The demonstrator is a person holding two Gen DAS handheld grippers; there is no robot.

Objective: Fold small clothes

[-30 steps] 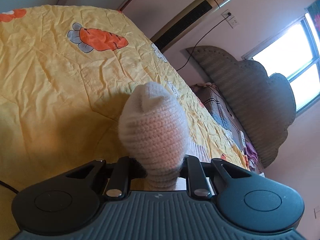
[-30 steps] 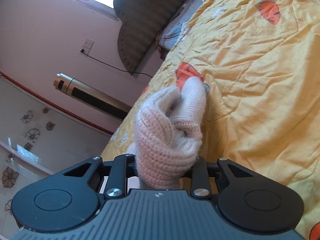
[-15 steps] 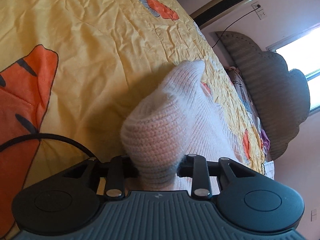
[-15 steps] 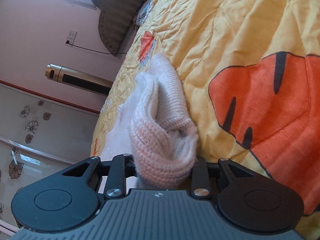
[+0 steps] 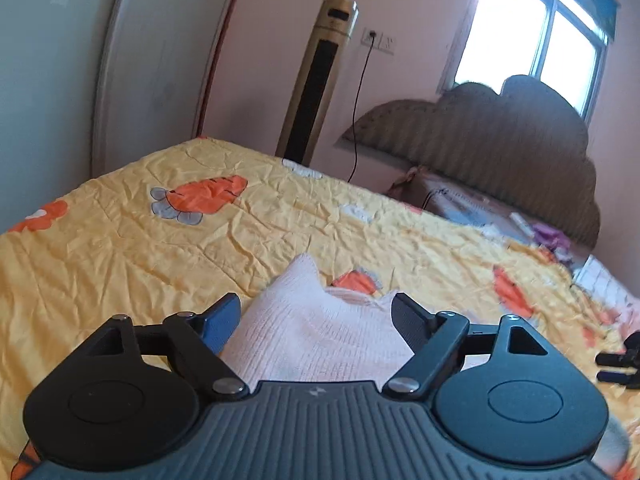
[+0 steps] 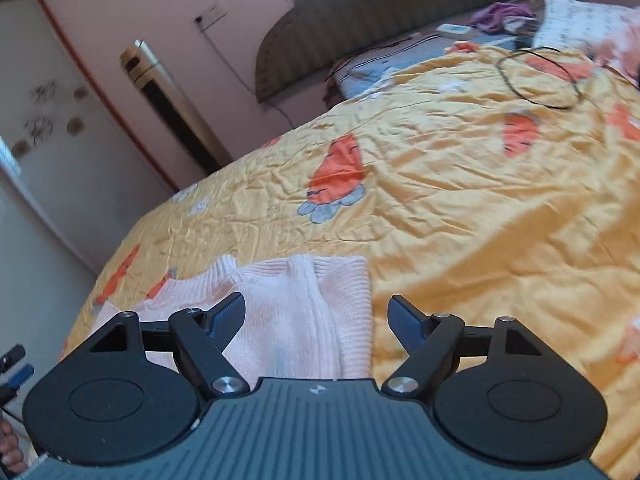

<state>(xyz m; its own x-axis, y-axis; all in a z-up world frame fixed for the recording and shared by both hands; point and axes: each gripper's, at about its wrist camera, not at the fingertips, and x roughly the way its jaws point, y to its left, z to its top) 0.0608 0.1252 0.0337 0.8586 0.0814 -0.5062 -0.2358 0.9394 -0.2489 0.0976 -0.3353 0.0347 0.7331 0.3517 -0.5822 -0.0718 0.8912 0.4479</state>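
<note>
L gripper (image 5: 316, 316): jaws standing wide, gripping nothing. Pale pink ribbed knit garment (image 5: 320, 332) is lying flat on the bed btwn the two fingers, running under the gripper body; can't tell if the finger pads are touching the fabric. One pointed corner of the knit is sticking out toward the far side.

R gripper (image 6: 316, 316): jaws also spread wide, holding nothing. Same pink knit (image 6: 296, 312) is sitting btwn and below its fingers, offset toward the left finger, w/ folded layers showing and a ribbed hem edge on the right. More of the garment is spreading left past the left finger.

Knit is resting on a wrinkled yellow quilt w/ orange carrot prints (image 5: 120, 248), near the bed's close edge. Part of the other gripper is showing at the right edge of the L view and the left edge of the R view.

Farther out: thin black cable loop (image 6: 540, 80) is lying on the quilt near the head end. Beyond that, dark padded scalloped headboard (image 5: 500, 136), tall gold tower fan (image 5: 320, 80) standing by the pink wall, bright window (image 5: 532, 40) at top right.
</note>
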